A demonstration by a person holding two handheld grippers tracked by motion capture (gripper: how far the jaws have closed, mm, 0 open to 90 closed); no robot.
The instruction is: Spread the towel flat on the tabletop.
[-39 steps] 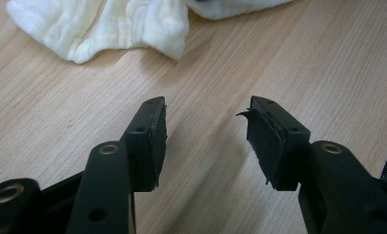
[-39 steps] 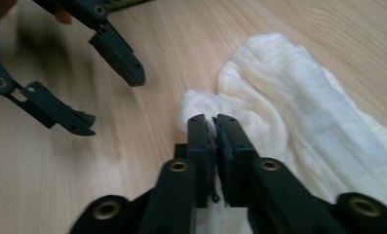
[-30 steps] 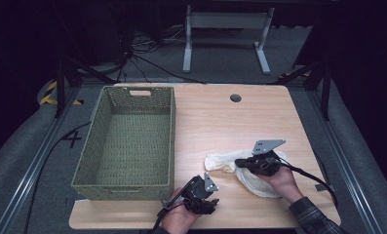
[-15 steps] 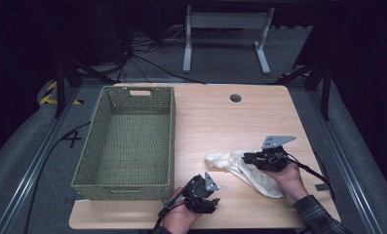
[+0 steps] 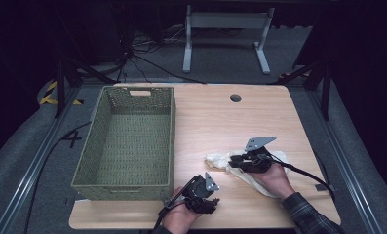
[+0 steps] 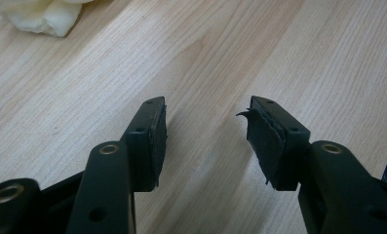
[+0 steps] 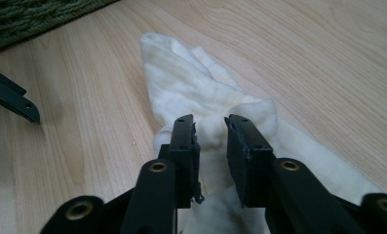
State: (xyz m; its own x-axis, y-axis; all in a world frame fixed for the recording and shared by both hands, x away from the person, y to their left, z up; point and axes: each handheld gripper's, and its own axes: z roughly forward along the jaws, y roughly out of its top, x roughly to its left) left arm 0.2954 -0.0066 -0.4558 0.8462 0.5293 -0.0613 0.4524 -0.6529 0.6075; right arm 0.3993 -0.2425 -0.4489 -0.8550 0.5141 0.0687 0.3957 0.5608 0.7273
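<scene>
a: container first. what's in the green woven rectangular basket (image 5: 127,141)?

b: nothing visible inside, just the woven floor and walls. it sits on the left half of the light wooden table (image 5: 220,117), cut-out handle at the far end. a corner of it shows top left in the right gripper view (image 7: 30,14).

a: the thing being worked?

b: crumpled cream-white cloth (image 5: 252,168), lying on the table right of the basket and apart from it, near the front right. not in the basket. the right gripper view has it bunched up with a fold pointing away (image 7: 191,87).

a: right gripper (image 5: 236,161)?

b: held in the right hand (image 5: 274,178), low over the cloth. its jaws have just been opening a little; they now stand narrowly apart with a ridge of cloth between them (image 7: 211,134). can't tell whether the pads press it.

a: left gripper (image 5: 211,199)?

b: in the left hand (image 5: 181,217) at the front edge, just off the basket's near right corner. jaws about half apart, bare wood between them (image 6: 208,141). edge of the cloth at top left in that view (image 6: 40,14).
</scene>
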